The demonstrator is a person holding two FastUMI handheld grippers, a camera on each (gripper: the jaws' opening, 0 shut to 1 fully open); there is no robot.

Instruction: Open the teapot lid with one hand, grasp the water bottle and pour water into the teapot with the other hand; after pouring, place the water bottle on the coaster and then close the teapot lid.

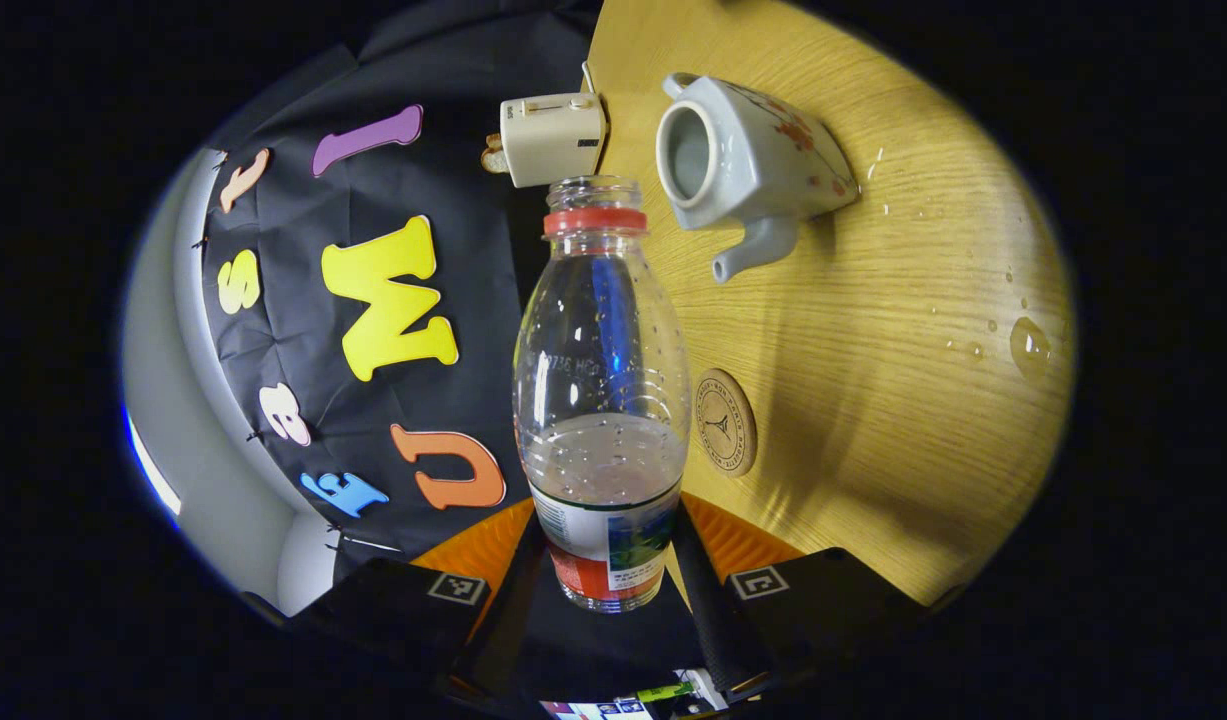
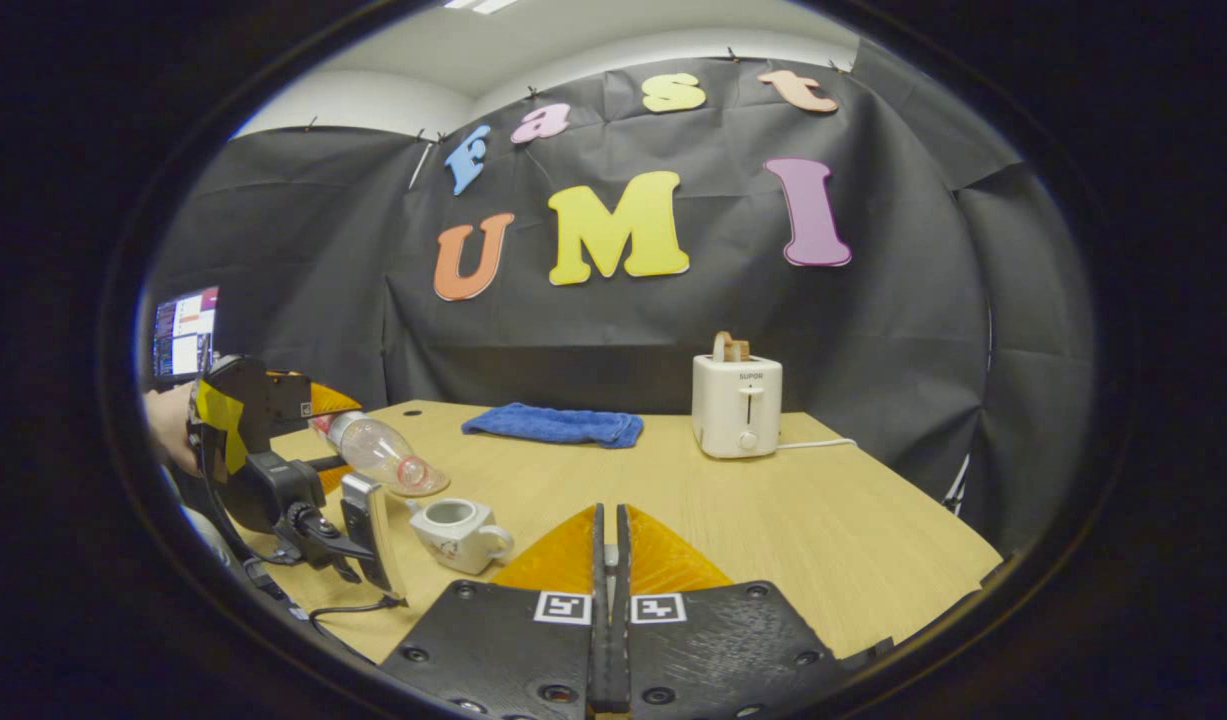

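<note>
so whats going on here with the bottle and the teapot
A person is holding a gripper in each hand at a wooden table. The left gripper is shut on an uncapped water bottle, tipped on its side with its mouth toward the open teapot; the bottle is partly full. The teapot has no lid on it. The right gripper is shut, with nothing visible between its fingers. The coaster lies bare beside the teapot, with water drops on the table. A toaster and blue cloth sit farther back.

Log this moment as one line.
left gripper: shut on water bottle, tilted | teapot: lid off | right gripper: shut | coaster: bare
</note>
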